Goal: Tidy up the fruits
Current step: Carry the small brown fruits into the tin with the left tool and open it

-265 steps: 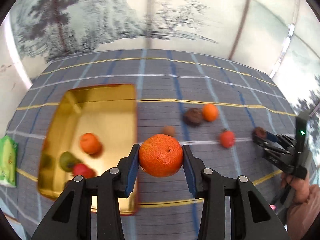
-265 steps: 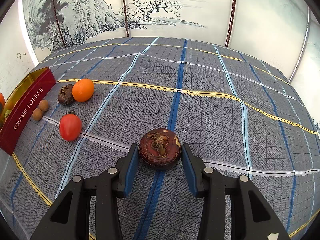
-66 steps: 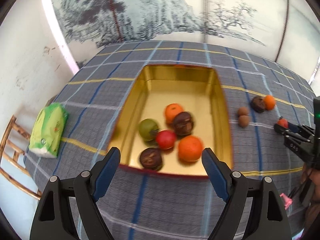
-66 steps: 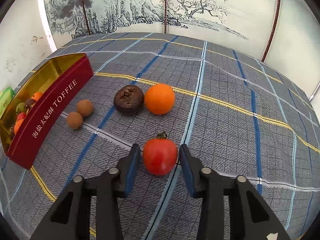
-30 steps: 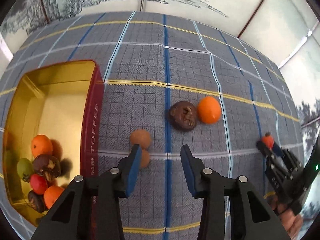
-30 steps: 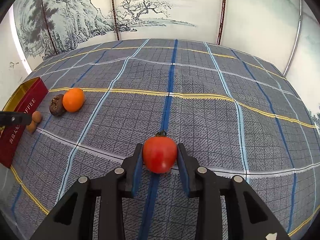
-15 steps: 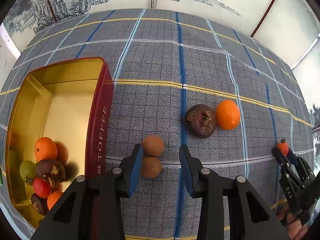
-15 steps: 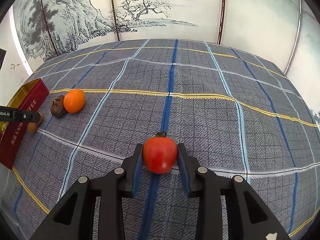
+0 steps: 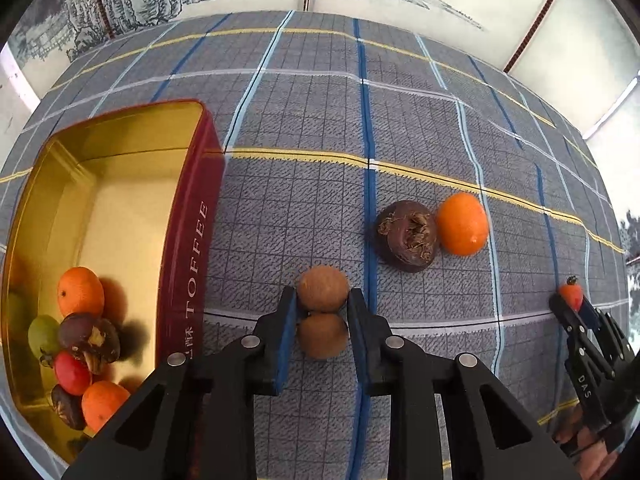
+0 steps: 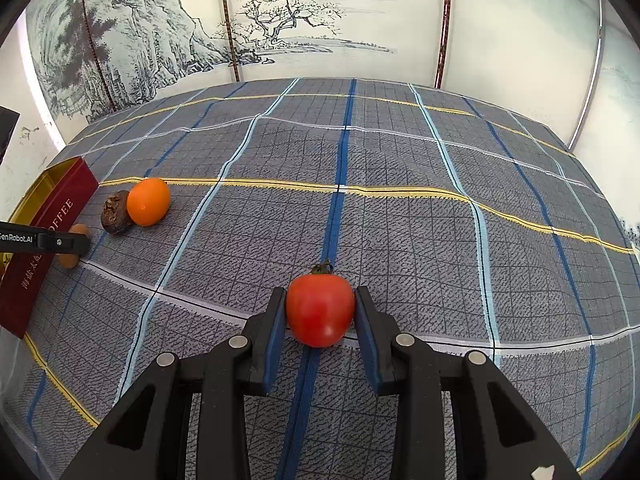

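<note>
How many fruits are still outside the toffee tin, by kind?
Longans: 2
Mangosteen: 1
Orange: 1
Red tomato: 1
Total: 5

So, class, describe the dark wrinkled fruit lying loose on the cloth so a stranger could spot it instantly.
Start at the red toffee tin on the checked cloth. To its right, an orange touches the dark brown fruit. Unlike the two small tan fruits, it is bigger, nearly black, with a crusty torn top.
</note>
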